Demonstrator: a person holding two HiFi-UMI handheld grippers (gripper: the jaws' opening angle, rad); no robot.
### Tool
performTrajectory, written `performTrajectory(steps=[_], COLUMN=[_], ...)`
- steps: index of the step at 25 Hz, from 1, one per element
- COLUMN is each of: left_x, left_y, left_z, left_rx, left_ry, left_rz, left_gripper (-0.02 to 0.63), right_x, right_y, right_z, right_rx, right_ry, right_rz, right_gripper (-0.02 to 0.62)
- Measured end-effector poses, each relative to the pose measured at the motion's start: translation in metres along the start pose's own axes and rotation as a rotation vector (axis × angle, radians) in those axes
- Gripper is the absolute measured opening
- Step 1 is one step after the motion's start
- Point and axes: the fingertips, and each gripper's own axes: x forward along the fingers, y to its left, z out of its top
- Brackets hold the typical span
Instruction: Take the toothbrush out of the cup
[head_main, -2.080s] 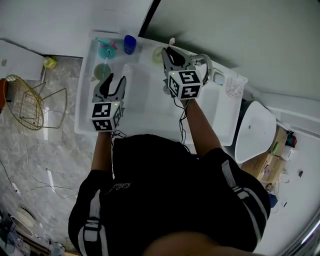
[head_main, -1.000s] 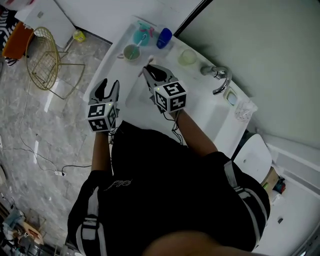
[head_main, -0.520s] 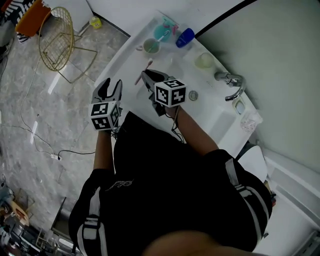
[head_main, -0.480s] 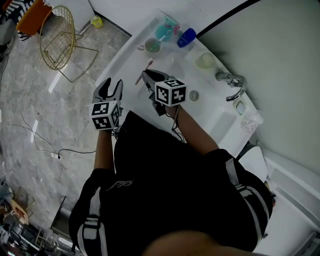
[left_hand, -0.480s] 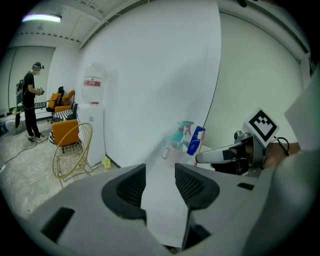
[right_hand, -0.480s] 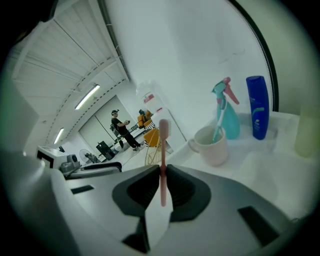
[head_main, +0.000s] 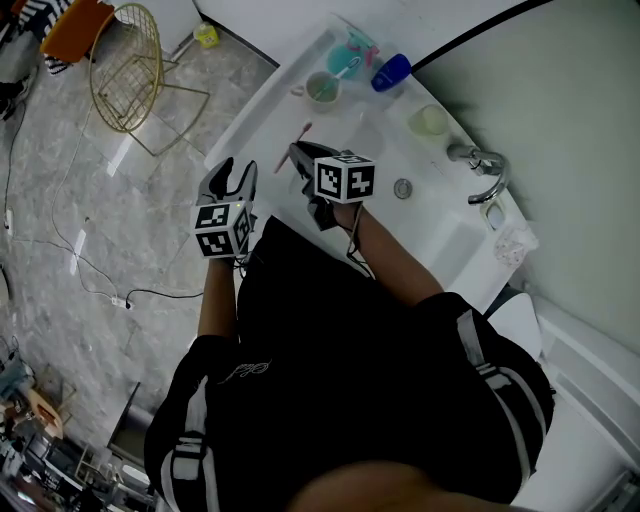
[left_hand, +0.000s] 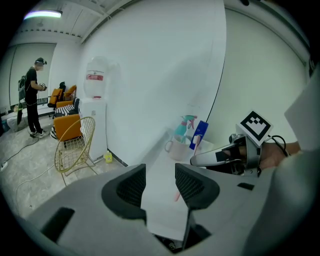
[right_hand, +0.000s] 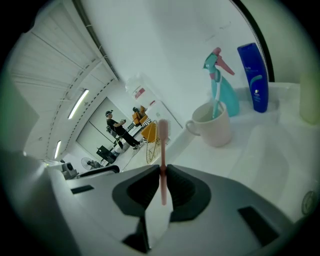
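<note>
Your left claw (left_hand: 160, 182) hangs with its jaws apart and nothing between them; leave it off to the side. Your right claw (right_hand: 161, 181) is clamped on the pink toothbrush (right_hand: 162, 145) near the handle's end, bristles standing past the tips. The brush is out of the cup (right_hand: 214, 131), which stands ahead and right of that claw. Lay it flat on the counter (head_main: 255, 125) before loosening, or it may roll.

Dim, underexposed head view; brighter fisheye gripper views (dark, vignetted corners).
</note>
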Motion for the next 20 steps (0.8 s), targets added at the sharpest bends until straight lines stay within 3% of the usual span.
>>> performTrajectory(steps=[5,20], left_x=[0.006,0.034], left_y=[0.004,0.003], left_z=[0.000,-0.011], left_rx=[-0.001,0.009], left_ry=[0.018,0.068], left_rz=[-0.006,-0.043], left_gripper=[0.192,0.193], right_x=[0.009,0.027], right_y=[-0.012,-0.043], right_z=[-0.007,-0.015], right_rx=[0.104,0.225], right_ry=[0.026,0.042], right_rz=[-0.023,-0.058], right_gripper=[0.052,0.054])
